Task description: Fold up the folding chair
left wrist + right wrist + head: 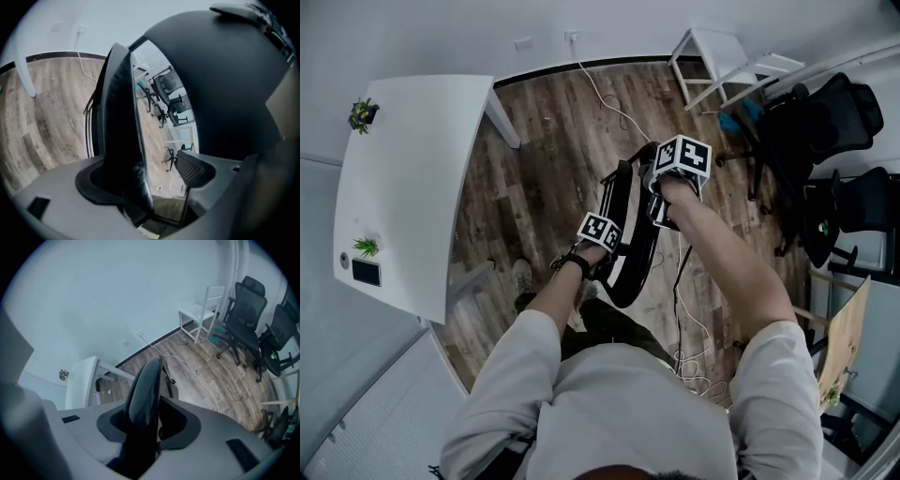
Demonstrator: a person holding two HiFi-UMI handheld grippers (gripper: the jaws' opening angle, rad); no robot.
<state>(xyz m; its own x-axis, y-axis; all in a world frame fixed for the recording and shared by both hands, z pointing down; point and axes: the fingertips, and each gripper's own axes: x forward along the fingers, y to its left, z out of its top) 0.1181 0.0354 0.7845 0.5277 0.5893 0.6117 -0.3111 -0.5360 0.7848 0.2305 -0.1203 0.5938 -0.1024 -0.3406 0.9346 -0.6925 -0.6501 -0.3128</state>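
The left hand-held gripper (150,180), the nearer one, stands spread: a padded panel of the black folding chair (630,267) runs between its jaws, clear of the right pad. Just beyond and higher, the right hand-held gripper (149,420) pinches the panel's top edge. The chair stands edge-on straight ahead of both, long axis leading away, seemingly almost closed. It rests on a brown wood-plank floor (544,178). Farther off are a white bench (403,178) at left and black office chairs (825,122) at right.

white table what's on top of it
A small plant at the far corner, another plant, a dark flat rectangle and a small round thing near the left edge. Nothing covers the tabletop.
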